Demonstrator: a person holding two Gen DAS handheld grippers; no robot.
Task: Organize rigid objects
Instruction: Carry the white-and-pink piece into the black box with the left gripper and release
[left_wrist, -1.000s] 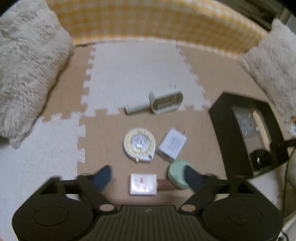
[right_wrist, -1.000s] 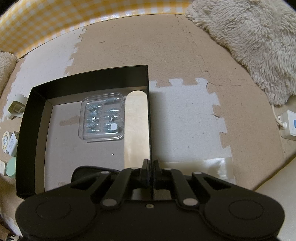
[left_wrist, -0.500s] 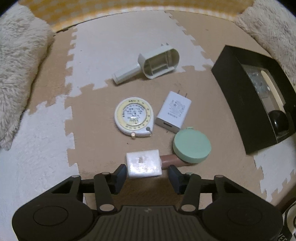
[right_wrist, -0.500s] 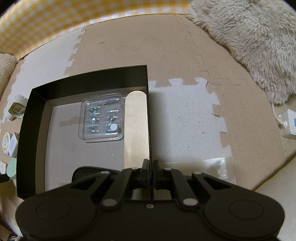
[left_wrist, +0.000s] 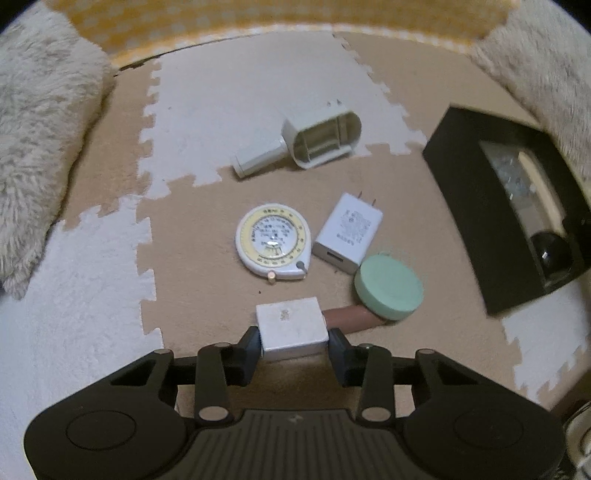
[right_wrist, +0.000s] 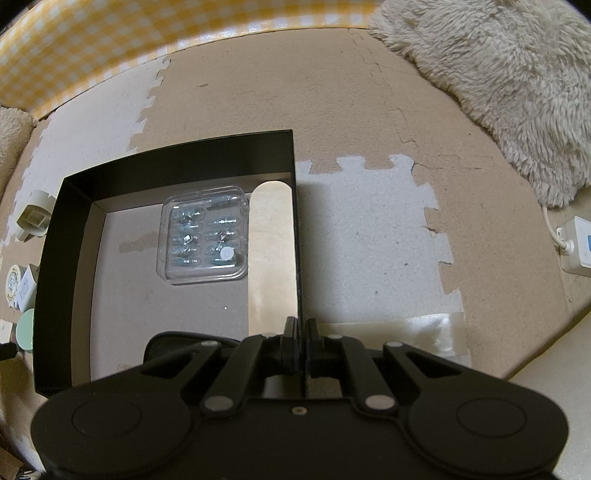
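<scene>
Jaws on my left gripper (left_wrist: 293, 341) are clamped on a small white square block (left_wrist: 291, 328), one finger against each of its side faces; whether the block rests on the foam mat (left_wrist: 207, 266) or is just clear of it I cannot tell. Jaws on my right gripper (right_wrist: 300, 341) are pinched tight on the right-hand wall of the black box (right_wrist: 55, 280), with the thin wall edge running up between the fingers.

Left wrist view: a brown stick (left_wrist: 351, 318) lies just beside the block, its far end under a mint-green round case (left_wrist: 388, 287). Touching that case on its far side is a white plug adapter (left_wrist: 347, 232), prongs pointing away from me. Just beside the adapter sits a round tape measure with a yellow dial (left_wrist: 272, 243). Further toward the far edge of the mat lies a cream-coloured handled holder (left_wrist: 306, 146), on its side. The black box stands near the right edge of the mat, well apart from the block.

Right wrist view: inside the box, a clear plastic case of small metal parts (right_wrist: 205, 236) lies toward the far wall, and a pale wooden strip (right_wrist: 273, 254) lies along the right wall. A shaggy cream rug (right_wrist: 495, 85) covers the mat's far right corner. A white power strip (right_wrist: 576, 247) sits at the right edge.
</scene>
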